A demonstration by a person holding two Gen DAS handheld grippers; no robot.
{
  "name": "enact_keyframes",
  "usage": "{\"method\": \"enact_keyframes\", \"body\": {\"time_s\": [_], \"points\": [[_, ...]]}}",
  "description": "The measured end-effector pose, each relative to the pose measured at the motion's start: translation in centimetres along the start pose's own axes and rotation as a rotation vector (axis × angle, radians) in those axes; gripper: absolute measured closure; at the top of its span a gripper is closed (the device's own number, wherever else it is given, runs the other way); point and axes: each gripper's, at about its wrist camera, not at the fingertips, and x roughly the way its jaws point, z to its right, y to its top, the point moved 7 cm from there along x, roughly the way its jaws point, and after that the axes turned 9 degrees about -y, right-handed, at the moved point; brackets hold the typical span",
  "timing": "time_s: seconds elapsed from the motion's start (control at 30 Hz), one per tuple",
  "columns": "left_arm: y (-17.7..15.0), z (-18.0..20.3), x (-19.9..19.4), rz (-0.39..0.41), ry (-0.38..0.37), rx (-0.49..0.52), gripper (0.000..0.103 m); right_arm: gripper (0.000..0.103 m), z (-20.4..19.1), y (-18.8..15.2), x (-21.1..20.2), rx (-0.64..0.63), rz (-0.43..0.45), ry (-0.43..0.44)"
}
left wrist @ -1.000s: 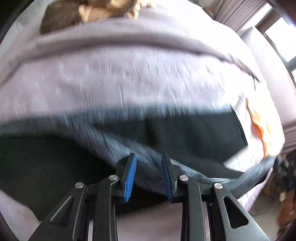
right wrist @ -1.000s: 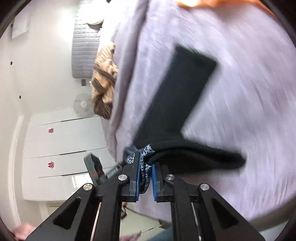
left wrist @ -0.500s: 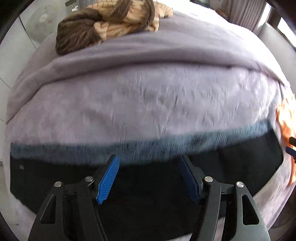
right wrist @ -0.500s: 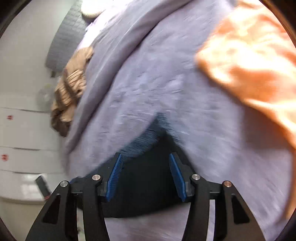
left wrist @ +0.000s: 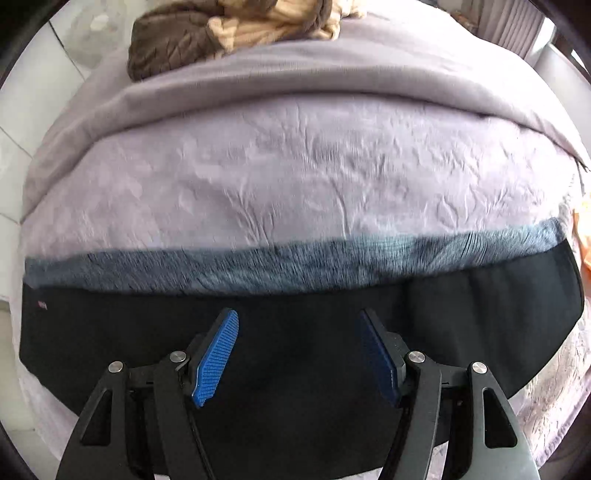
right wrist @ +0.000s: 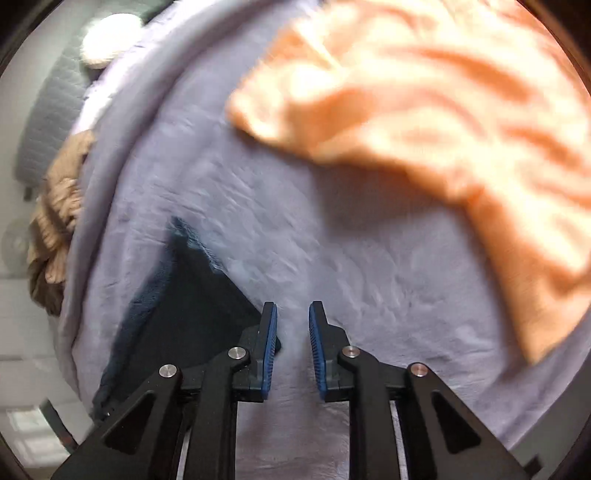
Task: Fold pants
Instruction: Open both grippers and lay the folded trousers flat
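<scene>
pants [left wrist: 295, 332] – flat on bedspread [left wrist: 295, 192] | left gripper [left wrist: 297, 354] agape, empty | right gripper [right wrist: 291, 350] narrowing, empty

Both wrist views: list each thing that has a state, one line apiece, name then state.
black pants: laid flat across the bed, folded lengthwise, fuzzy lining showing along one edge.
left gripper: open above the pants, holding nothing.
right gripper: open, narrow gap, jaws just closing, nothing between.
orange garment: crumpled.
brown sweater: bunched.
</scene>
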Motion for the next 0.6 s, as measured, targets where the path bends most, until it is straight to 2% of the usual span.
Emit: {"method": "enact_keyframes", "body": {"time_s": [0.07,0.13,0.17,0.23,0.27,0.33,0.4,0.47,0.53,0.6], "points": [[0.4,-0.2,0.9,-0.011,0.025,0.006,0.035,0.081,-3.7,-0.6,-1.5,-0.144,0.027,0.070],[0.9,-0.4,2.6,-0.023,0.039,-0.017,0.035,0.081,-8.5,-2.2,-0.6,-0.330,-0.010,0.088],[1.1,-0.6,3.4,-0.023,0.049,-0.032,0.035,0.078,-11.7,-3.6,0.7,-0.430,-0.035,0.116],[1.8,-0.7,4.5,-0.003,0.067,-0.048,0.033,0.074,-15.4,-5.3,3.2,-0.519,-0.080,0.154],[2.5,-0.8,4.8,0.018,0.086,-0.041,0.027,0.074,-17.5,-6.2,5.5,-0.571,-0.112,0.151],[3.6,-0.9,5.5,0.021,0.101,-0.039,0.024,0.074,-18.8,-6.7,8.1,-0.619,-0.119,0.104],[5.0,-1.8,6.1,0.017,0.085,-0.070,0.024,0.075,-19.9,-5.3,9.8,-0.629,-0.078,0.062],[6.2,-3.2,5.6,0.018,0.102,-0.105,0.024,0.076,-20.1,-3.5,10.2,-0.578,-0.065,0.057],[6.2,-4.5,4.2,0.026,0.105,-0.115,0.024,0.074,-19.4,-1.8,9.4,-0.519,-0.030,-0.005],[5.5,-6.2,2.0,0.039,0.117,-0.103,0.024,0.073,-18.9,-1.5,7.9,-0.464,-0.056,0.055]]}}
